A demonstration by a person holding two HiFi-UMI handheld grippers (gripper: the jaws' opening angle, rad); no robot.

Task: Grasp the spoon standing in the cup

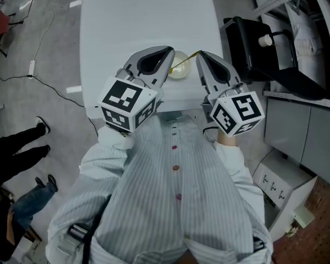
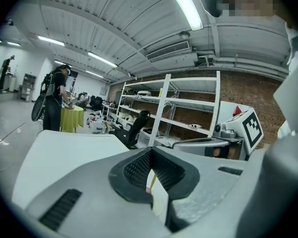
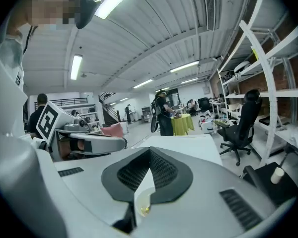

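I find the left gripper [image 1: 169,59] and right gripper [image 1: 201,57] both closed and empty. The cup [image 1: 180,73] sits between their tips. The spoon [image 1: 186,62] leans toward the right one.

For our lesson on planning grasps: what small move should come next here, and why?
Probably open the right gripper. Its jaws are shut with nothing between them, while the spoon leans out of the cup with its handle end close beside that gripper's tip.
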